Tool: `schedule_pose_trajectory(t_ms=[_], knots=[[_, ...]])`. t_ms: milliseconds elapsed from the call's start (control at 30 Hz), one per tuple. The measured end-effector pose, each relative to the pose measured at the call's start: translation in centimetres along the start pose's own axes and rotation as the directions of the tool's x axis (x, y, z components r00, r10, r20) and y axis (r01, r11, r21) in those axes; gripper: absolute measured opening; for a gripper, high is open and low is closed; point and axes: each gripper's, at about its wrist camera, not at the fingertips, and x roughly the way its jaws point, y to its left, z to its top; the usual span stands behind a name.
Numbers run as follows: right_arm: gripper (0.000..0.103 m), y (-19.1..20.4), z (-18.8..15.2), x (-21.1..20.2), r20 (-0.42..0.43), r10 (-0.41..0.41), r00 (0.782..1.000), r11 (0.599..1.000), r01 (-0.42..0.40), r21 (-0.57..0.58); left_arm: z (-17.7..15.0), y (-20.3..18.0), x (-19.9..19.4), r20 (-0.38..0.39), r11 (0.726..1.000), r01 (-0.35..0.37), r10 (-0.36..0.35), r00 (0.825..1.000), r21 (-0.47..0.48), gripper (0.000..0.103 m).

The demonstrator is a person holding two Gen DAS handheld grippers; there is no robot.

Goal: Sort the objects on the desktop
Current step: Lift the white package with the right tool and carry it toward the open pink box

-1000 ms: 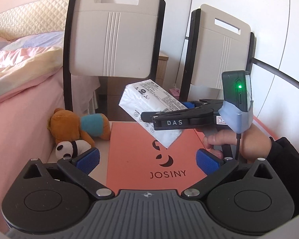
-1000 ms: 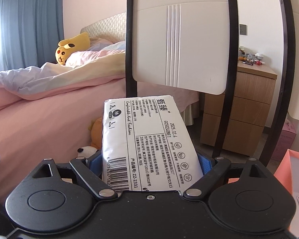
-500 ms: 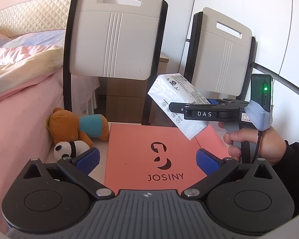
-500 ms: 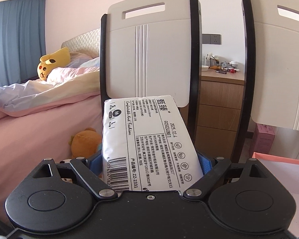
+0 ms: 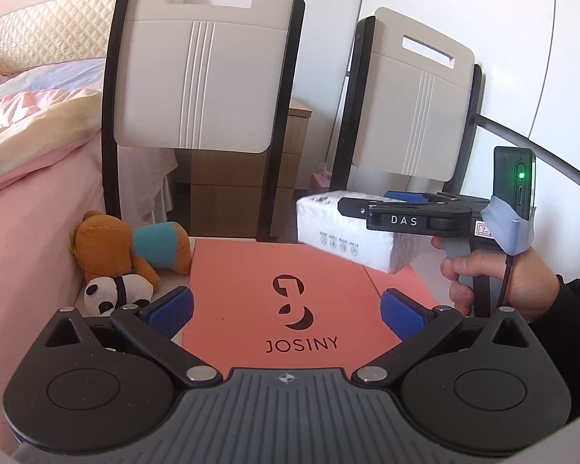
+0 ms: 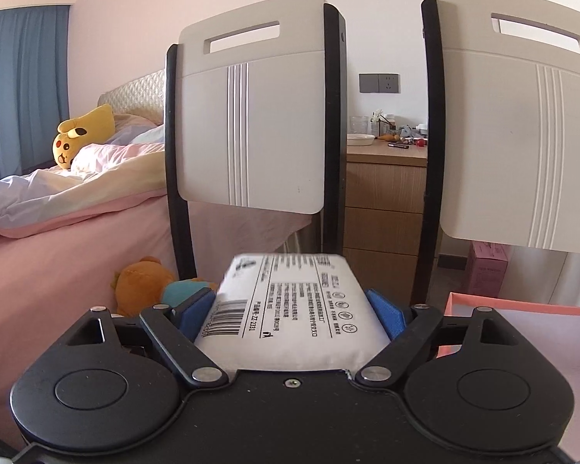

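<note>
White soft plastic-wrapped pack [image 6: 294, 309], upright a moment ago, now tips flat between my right tool [image 6: 292, 309]'s closing pads above the far right of the salmon-pink box [image 5: 290, 309], ready for placing; left tool [image 5: 286, 309] wide, empty.

Your left gripper [image 5: 286, 311]: black linkage, blue pads, silver pivot screws, ribbed grey housing. Right gripper [image 6: 292, 307]: same build, "DAS" label, green LED lit. Your sleeve [image 5: 576, 309] is black.

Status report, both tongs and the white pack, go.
Left tongs open, empty. Right tongs closing around white pack, above salmon box. Nothing in the way.
</note>
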Motion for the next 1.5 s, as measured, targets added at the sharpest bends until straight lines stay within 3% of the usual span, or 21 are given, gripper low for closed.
schedule_pose_trajectory(t_ms=[33, 67, 100, 133, 467, 733, 1100, 1367, 1500], knots=[[0.076, -0.1, -0.2, 0.1, -0.009, -0.001, 1.0, 1.0, 0.001, -0.002, 0.0, -0.1, 0.0, 0.002, 1.0, 0.002, -0.002, 1.0, 0.003, 0.103], [0.052, -0.3, -0.3, 0.3, -0.021, 0.005, 1.0, 1.0, -0.005, -0.001, 0.0, -0.2, 0.0, 0.003, 1.0, 0.004, -0.004, 1.0, 0.005, 0.103], [0.041, -0.4, -0.5, 0.5, -0.036, 0.017, 0.999, 1.0, -0.017, 0.002, 0.0, -0.3, 0.0, 0.003, 1.0, 0.005, -0.005, 1.0, 0.008, 0.103], [0.037, -0.6, -0.7, 0.7, -0.05, 0.029, 0.998, 1.0, -0.029, 0.005, 0.0, -0.4, 0.1, 0.003, 1.0, 0.003, -0.003, 1.0, 0.009, 0.103], [0.037, 0.0, -2.0, 1.3, -0.099, 0.035, 0.994, 0.999, -0.038, -0.03, 0.0, -0.5, 0.0, 0.007, 1.0, -0.003, 0.003, 1.0, 0.016, 0.103], [0.038, 0.4, -2.1, 1.6, -0.109, 0.021, 0.994, 0.999, -0.026, -0.043, 0.1, 0.5, 0.0, 0.022, 0.999, -0.049, 0.049, 0.999, -0.001, 0.103], [0.045, 0.7, -2.8, 2.8, -0.154, -0.005, 0.988, 0.997, -0.006, -0.072, -2.0, 3.7, 3.9, -0.083, 0.984, -0.179, 0.178, 0.981, -0.01, 0.103], [0.072, 1.4, -3.8, 3.8, -0.211, -0.009, 0.977, 0.993, -0.016, -0.118, -3.1, 6.2, 4.4, -0.116, 0.973, -0.225, 0.218, 0.969, -0.051, 0.103], [0.08, 1.4, -4.8, 4.3, -0.259, -0.004, 0.966, 0.992, -0.029, -0.123, -3.3, 6.1, 4.6, -0.127, 0.975, -0.216, 0.208, 0.97, -0.046, 0.103]])
